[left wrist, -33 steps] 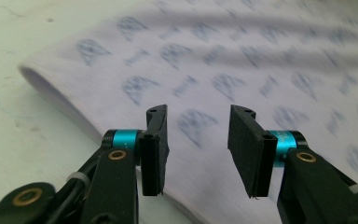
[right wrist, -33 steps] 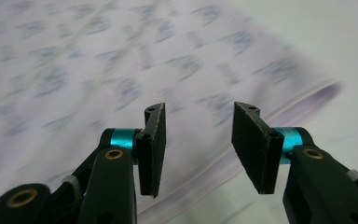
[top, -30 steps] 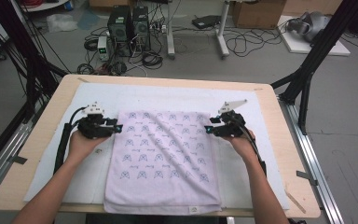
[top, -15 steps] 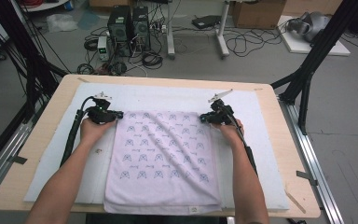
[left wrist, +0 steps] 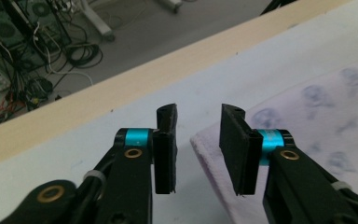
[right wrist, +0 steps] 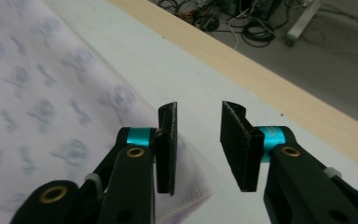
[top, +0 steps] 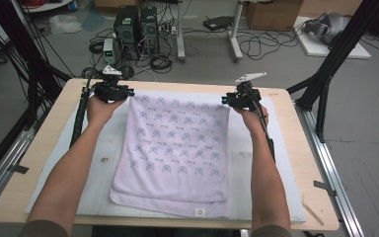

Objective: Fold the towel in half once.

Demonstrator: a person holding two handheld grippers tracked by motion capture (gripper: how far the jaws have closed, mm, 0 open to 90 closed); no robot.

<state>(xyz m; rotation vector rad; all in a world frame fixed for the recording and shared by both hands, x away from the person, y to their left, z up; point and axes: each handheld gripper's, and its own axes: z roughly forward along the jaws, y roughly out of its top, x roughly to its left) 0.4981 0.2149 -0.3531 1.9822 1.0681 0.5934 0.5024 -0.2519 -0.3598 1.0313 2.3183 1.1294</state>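
Note:
A pale lilac towel [top: 177, 143] with a small printed pattern lies flat on the white mat [top: 96, 148], with a folded layer along its near edge. My left gripper [top: 127, 93] hovers at its far left corner and my right gripper [top: 225, 100] at its far right corner. In the left gripper view the jaws [left wrist: 198, 140] stand apart over the mat, the towel corner [left wrist: 317, 107] lying just under the right jaw. The right gripper [right wrist: 198, 140] is likewise open beside the towel edge [right wrist: 51, 102]. Both pairs of jaws have just been opening, and nothing is between them.
The mat covers a wooden table [top: 44, 143] whose far edge [left wrist: 121, 88] runs close behind both grippers. Computer towers [top: 135, 27] and cables sit on the floor beyond. Black frame legs [top: 335, 64] and metal rails [top: 333, 168] flank the table.
Both hands moved toward the far edge and rose slightly. The towel's far edge now lies farther out and flatter. The jaws, shut at the corners half a second ago, now stand open.

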